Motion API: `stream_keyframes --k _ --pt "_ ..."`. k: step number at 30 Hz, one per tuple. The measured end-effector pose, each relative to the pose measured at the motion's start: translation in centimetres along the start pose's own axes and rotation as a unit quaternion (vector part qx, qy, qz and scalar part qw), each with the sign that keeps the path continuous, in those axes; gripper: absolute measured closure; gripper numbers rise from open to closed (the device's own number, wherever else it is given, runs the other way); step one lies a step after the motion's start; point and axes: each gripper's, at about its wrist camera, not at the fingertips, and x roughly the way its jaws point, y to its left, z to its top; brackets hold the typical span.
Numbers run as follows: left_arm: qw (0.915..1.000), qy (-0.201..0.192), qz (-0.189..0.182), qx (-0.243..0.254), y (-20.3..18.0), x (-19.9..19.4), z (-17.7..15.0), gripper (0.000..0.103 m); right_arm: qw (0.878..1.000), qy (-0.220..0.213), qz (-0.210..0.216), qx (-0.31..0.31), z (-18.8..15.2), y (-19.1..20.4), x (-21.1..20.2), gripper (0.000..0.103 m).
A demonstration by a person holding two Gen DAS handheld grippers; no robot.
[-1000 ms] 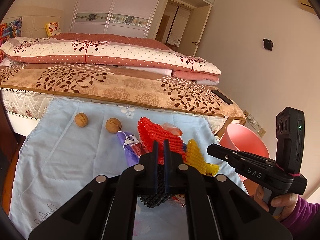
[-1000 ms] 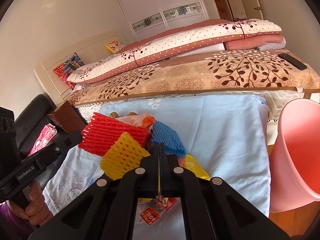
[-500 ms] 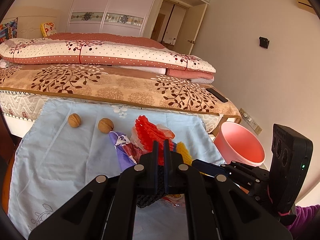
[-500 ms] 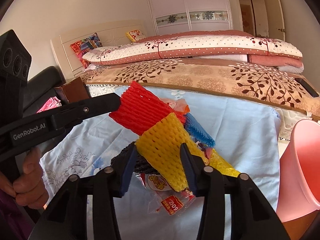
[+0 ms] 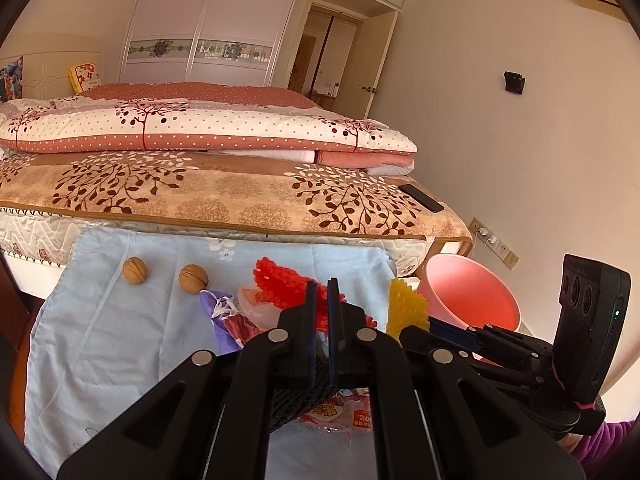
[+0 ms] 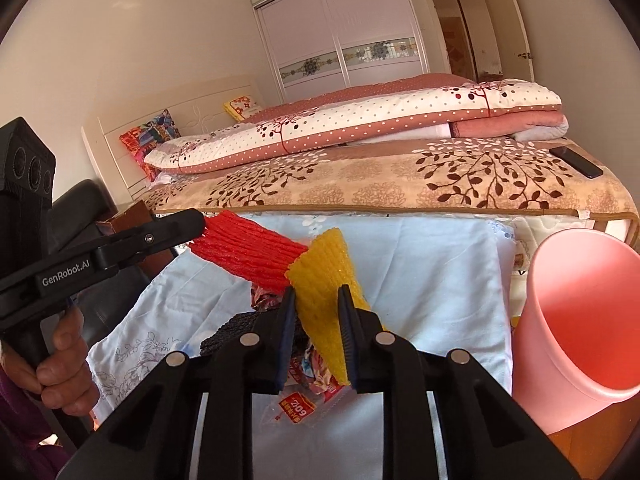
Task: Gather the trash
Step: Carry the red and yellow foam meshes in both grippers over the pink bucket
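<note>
Left wrist view: the left tongs (image 5: 322, 294) are clamped on a red foam net sleeve (image 5: 280, 284) lifted left of the empty pink plastic bin (image 5: 472, 296); two walnuts (image 5: 135, 270) and wrappers remain further left.

Right wrist view: the right tongs (image 6: 316, 312), which have just been closing, pinch a yellow foam net sleeve (image 6: 326, 280) just left of the bin (image 6: 580, 304).

Right gripper (image 6: 316, 300), jaws just closing, pinches yellow foam net (image 6: 326, 280); left gripper (image 6: 200, 226) holds red foam net (image 6: 244, 250) beside pink bin (image 6: 580, 320).

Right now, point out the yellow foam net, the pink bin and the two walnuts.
yellow foam net (image 6: 326, 280), right wrist view, its upper face
pink bin (image 6: 576, 320), right wrist view, inner wall
walnuts (image 5: 135, 270), left wrist view, left walnut's shell
</note>
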Motion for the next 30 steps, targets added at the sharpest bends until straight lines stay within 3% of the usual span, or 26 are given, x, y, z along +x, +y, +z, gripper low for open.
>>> stream_keyframes --k 9,18,30 --pt "0.9979 -0.005 -0.042 0.050 -5.7 2.4 1.8 0.099 0.995 -0.040 -0.063 0.062 0.4 -6.5 -4.2 0.083" --pt "0.9914 0.016 -0.091 0.092 -12.2 7.0 1.9 0.099 0.981 -0.057 -0.138 0.126 -0.8 -14.0 -7.2 0.083" --pt "0.9842 0.056 -0.105 0.131 -17.8 12.4 0.3 0.099 0.966 -0.052 -0.182 0.174 -2.6 -19.0 -8.4 0.080"
